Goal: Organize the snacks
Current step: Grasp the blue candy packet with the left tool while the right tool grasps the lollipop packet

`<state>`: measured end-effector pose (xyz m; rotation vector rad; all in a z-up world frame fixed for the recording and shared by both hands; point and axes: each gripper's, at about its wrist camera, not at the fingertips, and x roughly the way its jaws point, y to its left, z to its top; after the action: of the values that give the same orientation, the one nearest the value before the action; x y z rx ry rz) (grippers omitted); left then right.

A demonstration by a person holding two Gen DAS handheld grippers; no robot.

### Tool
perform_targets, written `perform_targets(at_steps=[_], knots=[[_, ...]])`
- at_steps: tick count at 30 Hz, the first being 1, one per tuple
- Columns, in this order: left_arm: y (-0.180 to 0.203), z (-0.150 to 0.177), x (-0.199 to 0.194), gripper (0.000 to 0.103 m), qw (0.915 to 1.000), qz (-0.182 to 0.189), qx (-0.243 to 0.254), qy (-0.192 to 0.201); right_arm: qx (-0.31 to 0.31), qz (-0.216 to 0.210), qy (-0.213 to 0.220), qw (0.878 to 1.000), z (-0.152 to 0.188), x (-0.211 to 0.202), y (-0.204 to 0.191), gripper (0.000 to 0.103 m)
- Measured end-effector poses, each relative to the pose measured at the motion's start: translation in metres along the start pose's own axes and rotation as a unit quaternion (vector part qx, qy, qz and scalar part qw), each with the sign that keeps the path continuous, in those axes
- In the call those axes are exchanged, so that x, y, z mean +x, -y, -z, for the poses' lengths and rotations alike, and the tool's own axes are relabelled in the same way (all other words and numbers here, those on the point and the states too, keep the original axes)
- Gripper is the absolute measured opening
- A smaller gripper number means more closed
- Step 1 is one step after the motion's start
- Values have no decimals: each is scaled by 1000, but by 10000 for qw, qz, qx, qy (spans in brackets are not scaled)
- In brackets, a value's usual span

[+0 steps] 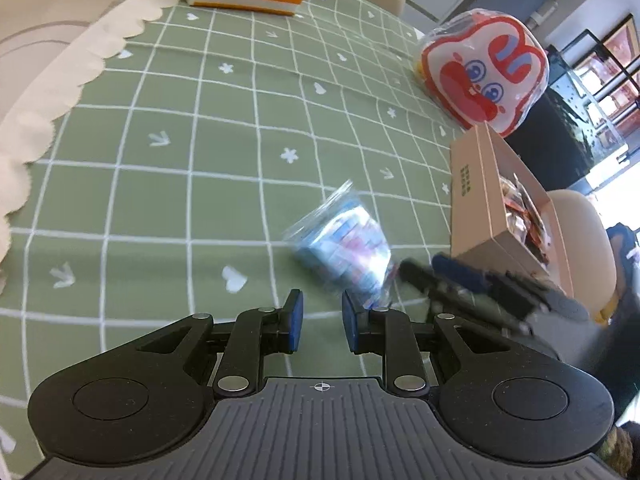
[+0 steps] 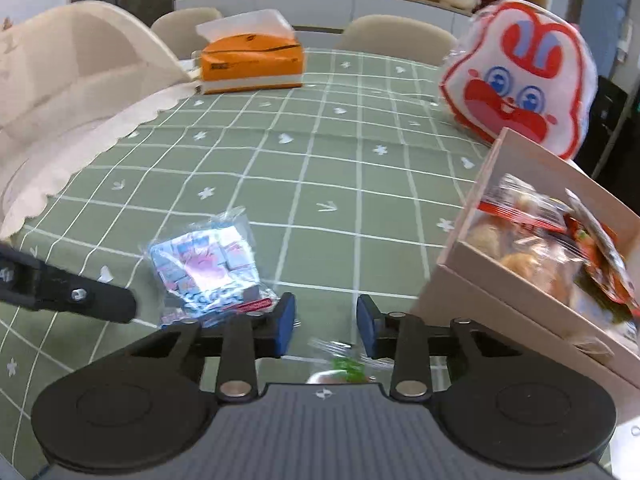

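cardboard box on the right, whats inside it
The cardboard box holds clear snack packets with red-orange print. Whatever lies beneath them is covered.

My left tool (image 1: pixel 322 322): matt black plastic arms, blue pads, bright metal pins. Bench cloth (image 1: pixel 208 184): matt green, white grid, scalloped white edging. Snack packet (image 1: pixel 346 246): glossy clear film, crinkled. Box (image 1: pixel 476 204): matt pale card. Tissue pack (image 2: pixel 251 65): orange wrapper, slight sheen.

Black grippers (image 1: pixel 322 322), blue-padded jaws
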<state>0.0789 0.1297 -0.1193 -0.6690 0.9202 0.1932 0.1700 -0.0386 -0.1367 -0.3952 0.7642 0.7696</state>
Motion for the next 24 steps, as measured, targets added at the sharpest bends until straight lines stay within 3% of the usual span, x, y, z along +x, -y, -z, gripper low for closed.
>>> perform_targets(at_steps=[2,4,6,8,10,13,17,19,22,24], knots=[[0,-9,8,25,9999,94,-26,36,184,-697,-181,9972,0,-7,3,34],[2,-18,17,26,9999,109,89,90,381,-927,-268,9946,4,-18,9,34],[8,-22,19,27,9992,-38,309,256,507,-700,-137,9962,11,-32,20,34],[23,-24,14,27,9957,-411,694,466,591,-229,39,9980,20,-45,33,37],[37,-24,14,27,9932,-532,920,481,756,255,124,9967,33,-54,48,49],[58,-24,27,27,9896,-666,1212,402,1022,728,69,9921,53,-55,71,50],[75,-29,48,27,9862,-726,1442,363,1303,805,-18,9882,69,-52,90,52],[90,-26,57,27,9763,-1003,1870,423,1335,863,59,9873,73,-51,91,63],[111,-13,68,29,9515,-1491,2650,476,1370,981,183,9855,78,-50,94,72],[118,-4,72,36,9372,-1640,3038,492,1380,1026,309,9846,82,-50,93,76]])
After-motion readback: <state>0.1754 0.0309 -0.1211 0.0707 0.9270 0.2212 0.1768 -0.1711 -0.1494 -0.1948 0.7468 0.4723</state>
